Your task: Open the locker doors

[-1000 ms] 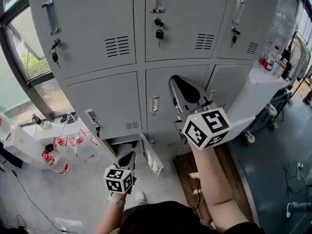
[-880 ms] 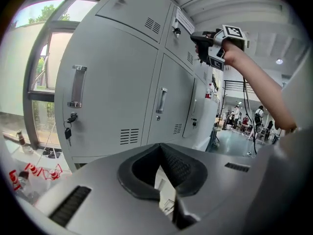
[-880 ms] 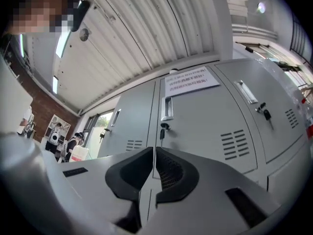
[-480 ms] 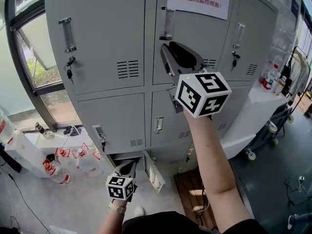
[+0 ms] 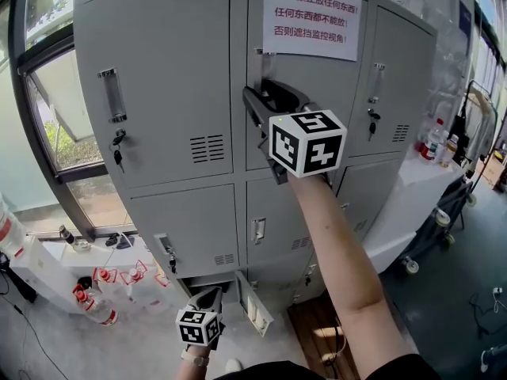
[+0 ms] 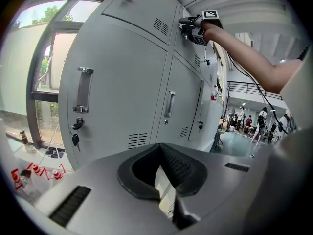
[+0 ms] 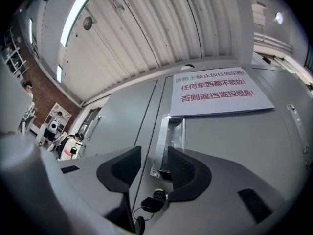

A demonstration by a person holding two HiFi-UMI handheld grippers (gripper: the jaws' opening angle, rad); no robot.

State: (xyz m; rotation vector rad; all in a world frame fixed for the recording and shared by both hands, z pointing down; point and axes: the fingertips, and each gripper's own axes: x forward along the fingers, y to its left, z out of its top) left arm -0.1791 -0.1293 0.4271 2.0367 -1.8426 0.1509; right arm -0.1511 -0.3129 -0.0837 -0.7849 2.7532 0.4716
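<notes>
The grey lockers stand in three columns. My right gripper (image 5: 257, 101) is raised to the top middle door (image 5: 317, 85), the one with a paper notice (image 5: 311, 18). Its jaws are opening. In the right gripper view the lower end of that door's chrome handle (image 7: 168, 141) shows between the pads (image 7: 188, 168), which do not press on it. A key (image 7: 146, 204) hangs just below. My left gripper (image 5: 207, 299) hangs low, shut and empty, beside a bottom door (image 5: 255, 303) that stands ajar. The left gripper view faces the middle-row doors, with a handle (image 6: 84, 89) and a key (image 6: 76, 131).
A window (image 5: 55, 125) lies left of the lockers, with plastic bottles (image 5: 87, 299) on the floor below it. A white cart (image 5: 420, 188) with bottles stands to the right. All other locker doors look closed, with keys in several locks.
My right gripper rose from the middle-row door to the top middle door's handle, and its jaws went from shut to apart. The head view tilted upward. The left gripper stayed low.
</notes>
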